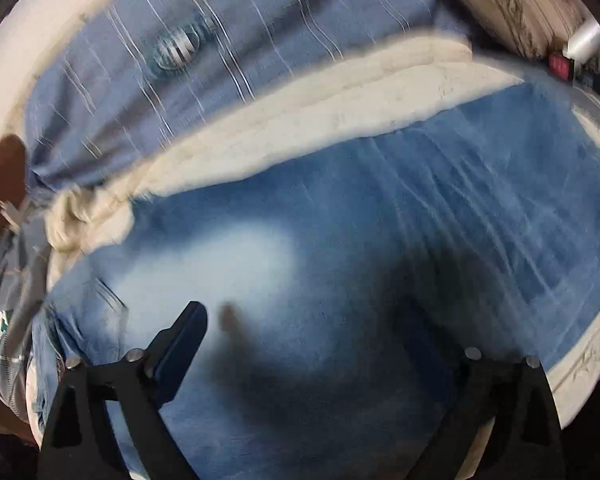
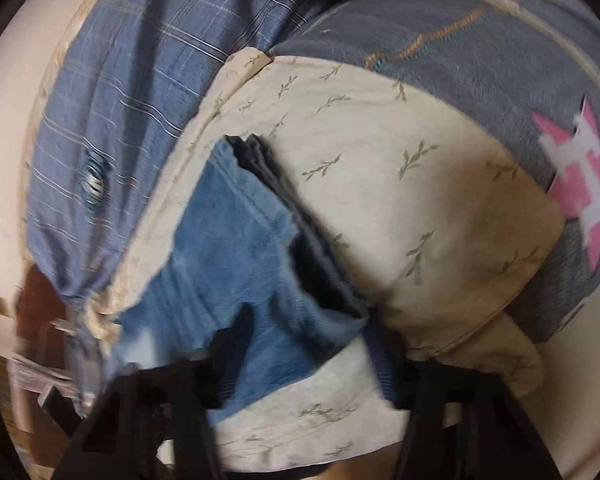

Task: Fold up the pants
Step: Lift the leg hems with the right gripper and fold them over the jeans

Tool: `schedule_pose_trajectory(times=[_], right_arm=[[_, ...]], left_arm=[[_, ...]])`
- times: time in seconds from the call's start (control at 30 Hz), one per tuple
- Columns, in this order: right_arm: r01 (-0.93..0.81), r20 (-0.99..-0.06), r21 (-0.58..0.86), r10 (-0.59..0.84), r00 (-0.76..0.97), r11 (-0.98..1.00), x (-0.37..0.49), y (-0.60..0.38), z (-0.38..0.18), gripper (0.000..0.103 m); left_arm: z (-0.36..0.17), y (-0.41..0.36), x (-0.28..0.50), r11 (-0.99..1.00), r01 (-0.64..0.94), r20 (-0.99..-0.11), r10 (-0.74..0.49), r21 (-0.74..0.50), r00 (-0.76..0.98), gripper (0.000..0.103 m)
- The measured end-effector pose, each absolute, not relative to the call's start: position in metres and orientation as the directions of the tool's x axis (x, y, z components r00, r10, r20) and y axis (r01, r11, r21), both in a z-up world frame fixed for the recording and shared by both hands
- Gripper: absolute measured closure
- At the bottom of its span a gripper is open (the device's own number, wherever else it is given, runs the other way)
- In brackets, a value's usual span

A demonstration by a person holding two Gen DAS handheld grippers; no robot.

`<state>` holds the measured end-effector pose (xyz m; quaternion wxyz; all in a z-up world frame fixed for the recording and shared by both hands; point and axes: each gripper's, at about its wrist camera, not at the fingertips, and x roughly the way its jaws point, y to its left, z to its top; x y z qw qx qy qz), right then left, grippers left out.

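The blue denim pants (image 1: 340,260) lie spread on a cream bedsheet (image 1: 340,100) and fill most of the left wrist view. My left gripper (image 1: 312,340) hovers just over the denim with its jaws wide apart; the left finger (image 1: 180,344) shows clearly, the right one is lost in shadow. In the right wrist view the pants (image 2: 228,240) show a hem end (image 2: 256,184) lifted and bunched. My right gripper (image 2: 308,344) has denim between its fingers (image 2: 236,344), with the right finger hidden behind the cloth.
A blue striped pillow (image 1: 188,52) lies behind the pants, also in the right wrist view (image 2: 112,120). A grey blanket with a pink pattern (image 2: 480,92) lies at the right. The cream sheet with a leaf print (image 2: 400,200) lies beside the pants. Small objects (image 1: 580,60) sit far right.
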<state>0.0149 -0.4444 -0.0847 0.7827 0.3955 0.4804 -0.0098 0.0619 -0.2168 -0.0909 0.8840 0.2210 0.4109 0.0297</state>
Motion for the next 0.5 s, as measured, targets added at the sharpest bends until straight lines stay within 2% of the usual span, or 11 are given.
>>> schedule_pose_trajectory(times=[0.03,0.17,0.3,0.4,0.5], right_arm=[[0.385,-0.759,0.607,0.364,0.540,0.695,0.016,-0.443,-0.082,0.078],[0.312,-0.748,0.567,0.316,0.584,0.763,0.014,-0.428,-0.049,0.081],[0.187,-0.707,0.526,0.304,0.639,0.830,0.014,-0.395,-0.003,0.082],[0.048,-0.658,0.487,0.331,0.676,0.872,0.012,-0.347,0.031,0.082],[-0.073,-0.631,0.464,0.387,0.672,0.883,0.011,-0.295,0.042,0.082]], left_arm=[[-0.092,-0.219,0.062,0.896,0.126,-0.707,0.243,0.426,0.664,0.005],[-0.095,-0.219,0.064,0.896,0.127,-0.704,0.239,0.425,0.669,0.005],[-0.080,-0.187,0.067,0.963,0.113,-0.772,0.122,0.243,0.624,0.008],[-0.061,-0.153,0.061,0.983,0.032,-0.751,0.117,0.181,0.650,0.009],[-0.037,-0.103,0.042,0.992,-0.072,-0.718,0.122,0.100,0.686,0.009]])
